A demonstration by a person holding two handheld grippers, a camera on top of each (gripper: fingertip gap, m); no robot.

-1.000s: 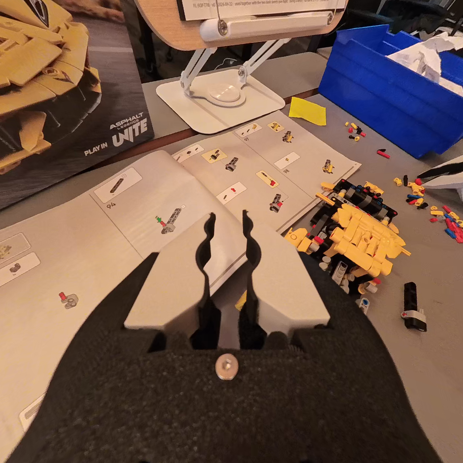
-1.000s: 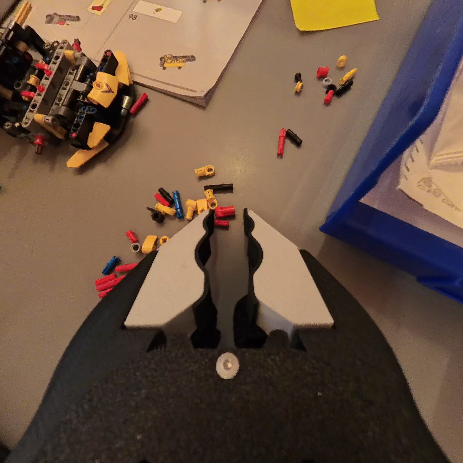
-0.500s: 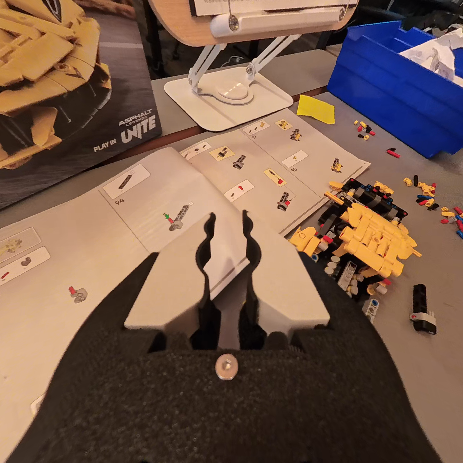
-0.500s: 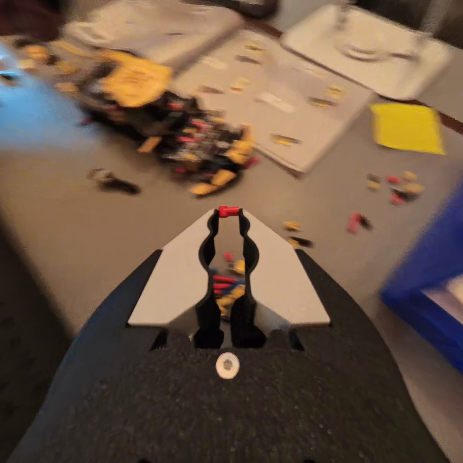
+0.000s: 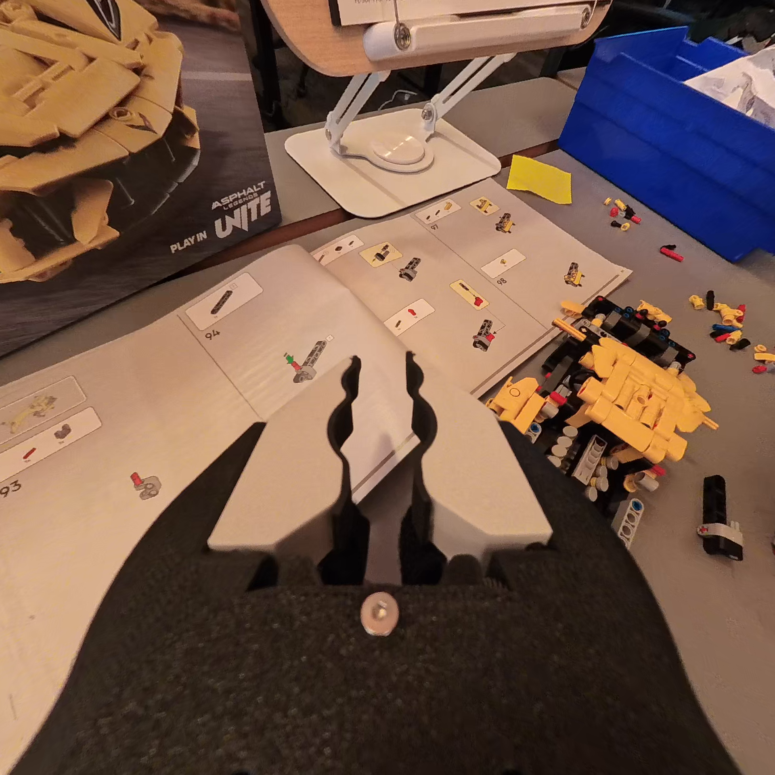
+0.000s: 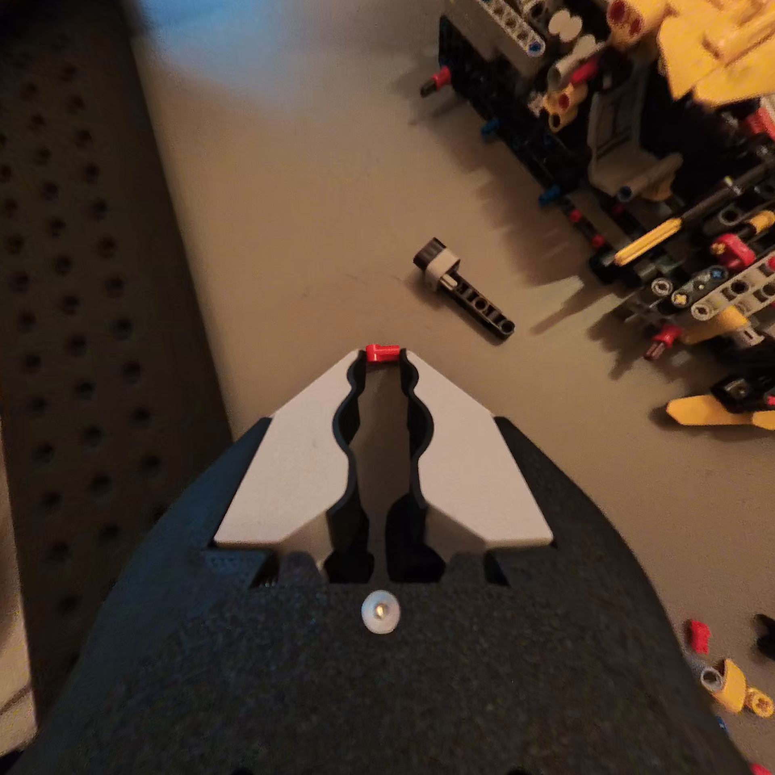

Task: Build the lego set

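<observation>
The left tool [image 5: 380, 360] hangs over the open instruction booklet [image 5: 293, 335], its fingers slightly apart with nothing between them, the yellow-and-black model [image 5: 620, 394] at 3 o'clock on the bench [image 5: 713, 629]. The right tool [image 6: 382, 353] points down at the bench, its tips pinching a small red pin [image 6: 381, 352]. Only its view shows a perforated panel [image 6: 71, 293] at 9 o'clock and the black beam with a grey connector [image 6: 461, 289] at 1 o'clock; only the left view shows the blue bin [image 5: 671, 138].
</observation>
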